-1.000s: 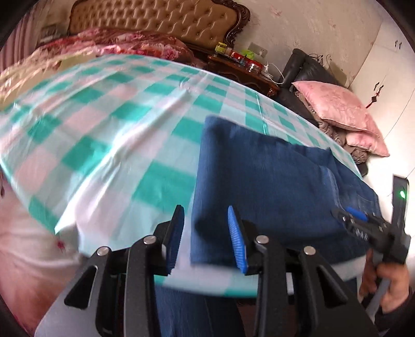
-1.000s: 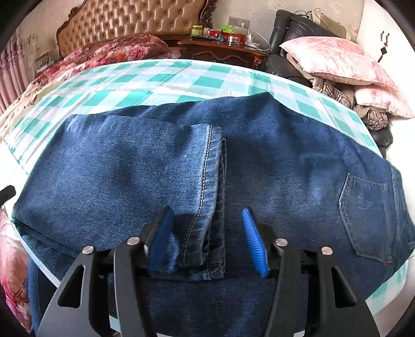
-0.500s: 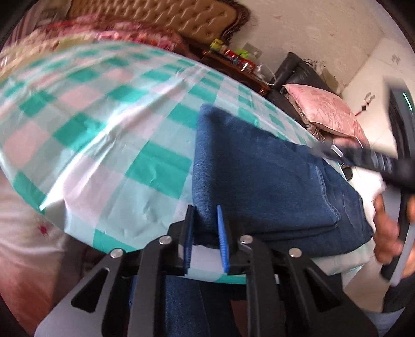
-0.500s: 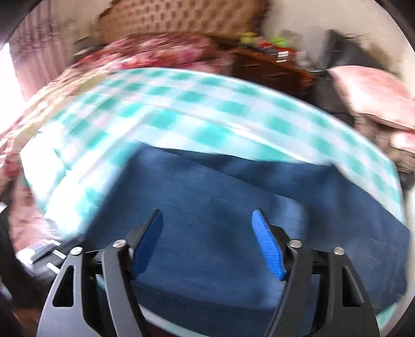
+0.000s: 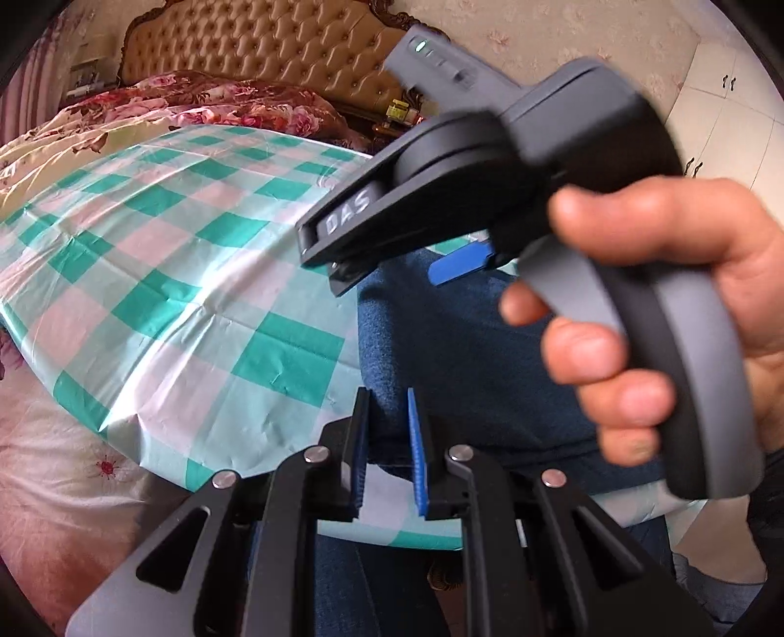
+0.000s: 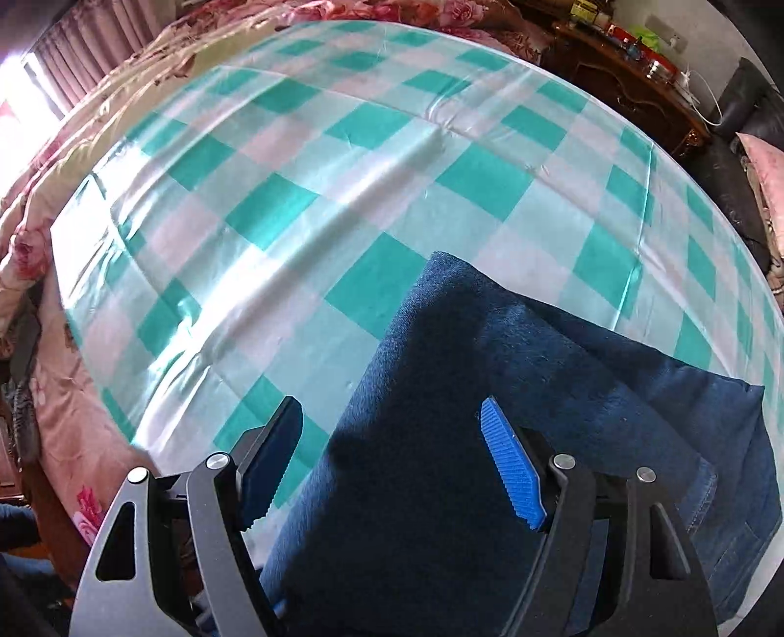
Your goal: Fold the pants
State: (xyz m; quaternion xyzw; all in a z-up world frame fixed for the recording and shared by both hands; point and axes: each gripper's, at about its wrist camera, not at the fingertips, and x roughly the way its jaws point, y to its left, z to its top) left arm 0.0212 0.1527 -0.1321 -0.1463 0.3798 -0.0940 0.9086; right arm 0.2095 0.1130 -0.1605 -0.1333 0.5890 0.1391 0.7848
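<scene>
The dark blue jeans (image 5: 441, 353) lie folded on a table with a green-and-white checked cloth (image 5: 171, 255). My left gripper (image 5: 387, 406) sits at the table's near edge, its blue pads shut on the near left corner of the folded denim. A hand (image 5: 637, 318) holds my right gripper (image 5: 399, 277) just above the jeans, close in front of the left camera. In the right wrist view the right gripper (image 6: 389, 411) is open and straddles the folded left edge of the jeans (image 6: 563, 372). Its left finger is over the cloth (image 6: 343, 171) and its right finger is over denim.
A bed with a floral quilt (image 5: 220, 98) and a tufted headboard (image 5: 274, 44) stands behind the table. A dark wooden nightstand (image 6: 632, 63) with small items and a pink pillow (image 6: 764, 161) are at the far right. Bare checked cloth stretches left of the jeans.
My left gripper has closed on the jeans' corner. The right gripper has swung left across the jeans to their folded edge and now fills the left wrist view.
</scene>
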